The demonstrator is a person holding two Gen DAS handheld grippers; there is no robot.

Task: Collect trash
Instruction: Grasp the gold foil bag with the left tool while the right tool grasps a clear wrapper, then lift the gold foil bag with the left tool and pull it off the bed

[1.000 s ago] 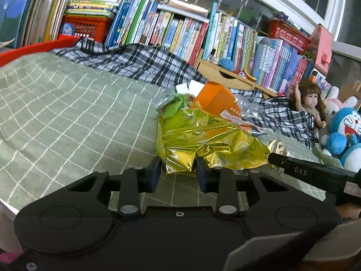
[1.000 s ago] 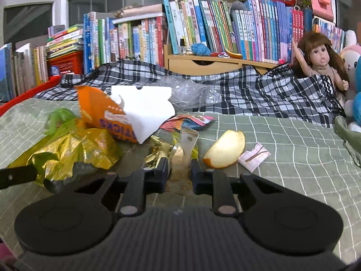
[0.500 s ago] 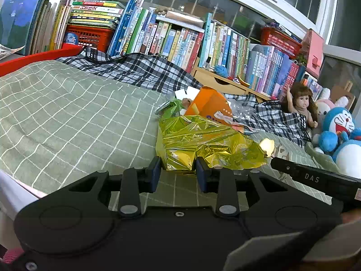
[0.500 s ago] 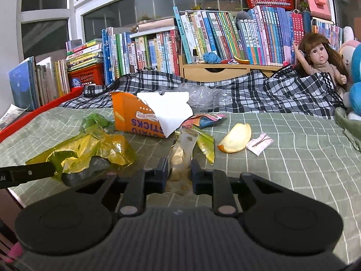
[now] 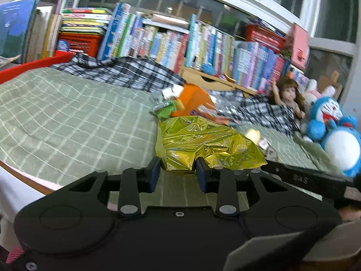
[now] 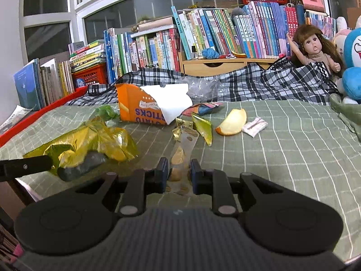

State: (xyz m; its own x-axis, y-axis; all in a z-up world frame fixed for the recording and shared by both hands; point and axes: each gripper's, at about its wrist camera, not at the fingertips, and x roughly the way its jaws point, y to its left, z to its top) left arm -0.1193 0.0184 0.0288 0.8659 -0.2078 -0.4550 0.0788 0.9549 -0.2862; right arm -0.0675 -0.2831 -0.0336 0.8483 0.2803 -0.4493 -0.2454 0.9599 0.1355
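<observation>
My left gripper [image 5: 178,169] is shut on the near edge of a crumpled gold foil bag [image 5: 203,144], lifted over the green checked bedspread [image 5: 67,124]. The same gold foil bag [image 6: 90,142] shows at the left of the right wrist view. My right gripper [image 6: 179,169] is shut on a clear wrapper with gold ends [image 6: 183,144]. Behind it lie an orange potato-sticks box [image 6: 140,108] with white paper [image 6: 171,101], a green wrapper [image 6: 105,111], an apple slice [image 6: 232,123] and a small white packet [image 6: 255,126].
A plaid blanket [image 6: 259,85] and a row of books [image 6: 203,38] run along the back. A doll [image 6: 315,49] and blue plush toys [image 5: 334,131] sit at the right. The bed's near edge [image 5: 27,178] and a red rail [image 6: 38,117] bound the left.
Both grippers have drawn back toward the bed's near edge and risen, each keeping its piece of trash. The pile behind now looks farther away.
</observation>
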